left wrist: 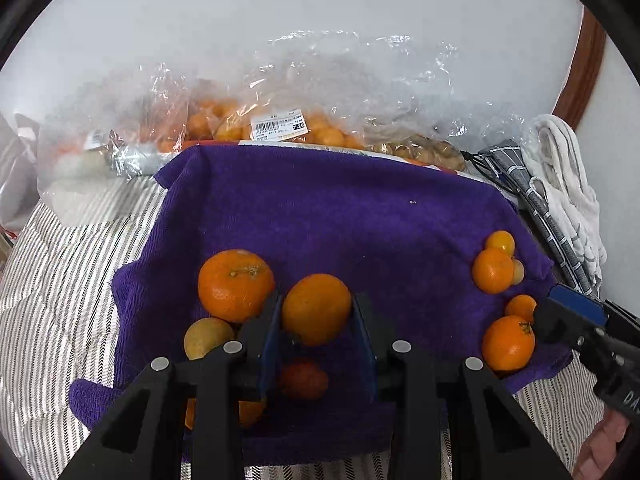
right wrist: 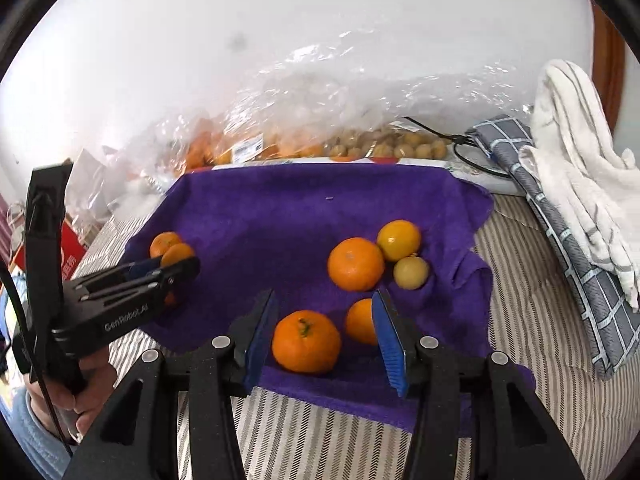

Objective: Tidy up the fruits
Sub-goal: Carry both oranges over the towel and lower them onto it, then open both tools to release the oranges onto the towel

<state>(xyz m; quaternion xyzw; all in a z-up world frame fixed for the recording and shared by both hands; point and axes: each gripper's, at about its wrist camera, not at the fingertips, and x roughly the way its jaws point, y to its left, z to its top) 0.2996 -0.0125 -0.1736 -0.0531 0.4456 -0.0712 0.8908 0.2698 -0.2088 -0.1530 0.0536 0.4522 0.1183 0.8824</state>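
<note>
My left gripper (left wrist: 316, 296) is shut on an orange (left wrist: 316, 312) over the near left part of a purple towel (left wrist: 320, 216). Beside it lie a bigger orange (left wrist: 236, 284), a yellowish fruit (left wrist: 208, 338) and a reddish one (left wrist: 304, 380). In the right wrist view my right gripper (right wrist: 324, 296) stands open around a stemmed orange (right wrist: 306, 342) on the towel's front edge (right wrist: 340, 400); its pads do not touch it. Another orange (right wrist: 358, 322) sits partly behind the right finger. Beyond lies a cluster of an orange (right wrist: 355, 264), a yellow fruit (right wrist: 399, 240) and a pale one (right wrist: 411, 272).
Clear plastic bags of oranges (left wrist: 256, 124) and small brown fruit (right wrist: 400, 144) lie along the wall behind the towel. Folded grey checked cloth (right wrist: 580, 280) and a white towel (right wrist: 580, 168) sit on the right. The striped bedsheet (left wrist: 60, 280) surrounds the towel. A hand (right wrist: 80, 392) holds the left gripper.
</note>
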